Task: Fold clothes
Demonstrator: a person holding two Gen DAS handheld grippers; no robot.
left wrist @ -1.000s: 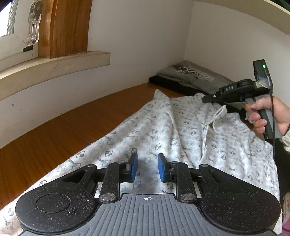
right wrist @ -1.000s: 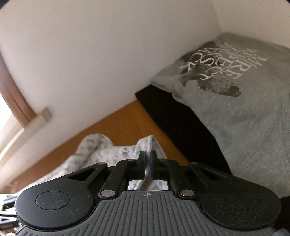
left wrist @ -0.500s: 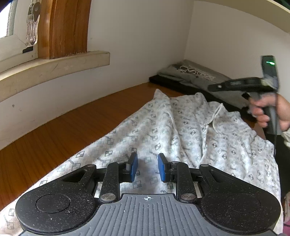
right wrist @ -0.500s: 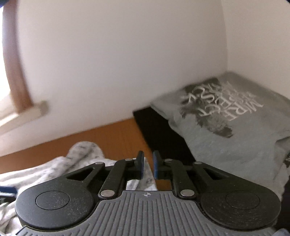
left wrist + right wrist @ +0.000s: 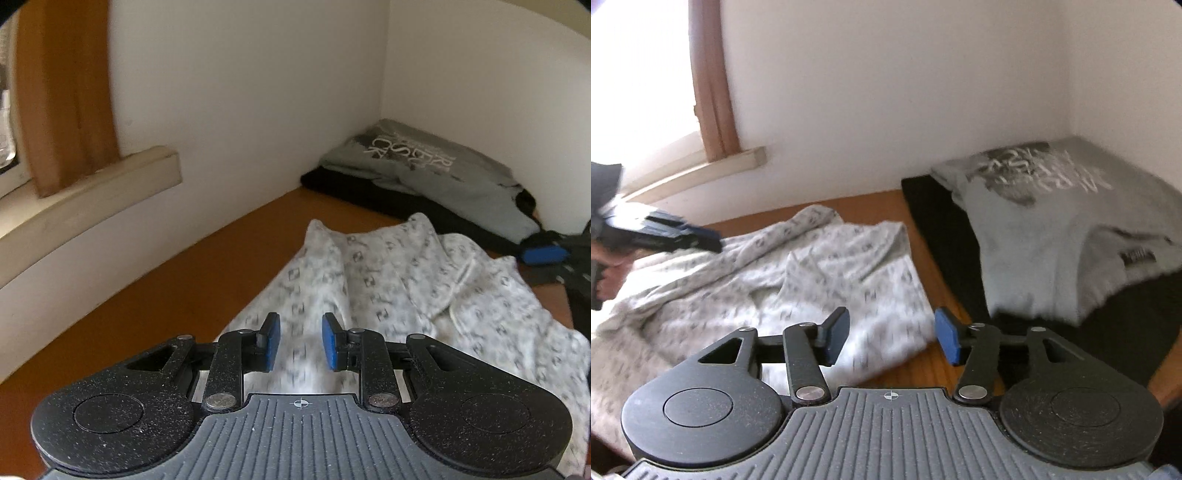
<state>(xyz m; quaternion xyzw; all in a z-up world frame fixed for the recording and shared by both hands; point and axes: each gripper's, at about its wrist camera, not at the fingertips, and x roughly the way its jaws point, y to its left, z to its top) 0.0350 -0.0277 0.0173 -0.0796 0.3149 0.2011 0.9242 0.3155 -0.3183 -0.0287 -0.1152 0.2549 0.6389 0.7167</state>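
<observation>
The patterned white garment [image 5: 798, 273] lies rumpled across the wooden table [image 5: 184, 280] at mid-frame, soft, light and likely to sag, so it seems best pinched at its corners, while the left tongs [image 5: 300, 345] and right tongs [image 5: 891, 338] gape empty.

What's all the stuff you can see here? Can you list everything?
patterned garment: one, white with small grey squares, crumpled on the table
grey T-shirt: one, white lettering, folded in the corner
black garment: one, under the grey T-shirt
table: one, orange-brown wood
windowsill: one, cream, left wall
left gripper: blue fingers open above the patterned garment
right gripper: blue fingers open over the patterned garment's edge
</observation>
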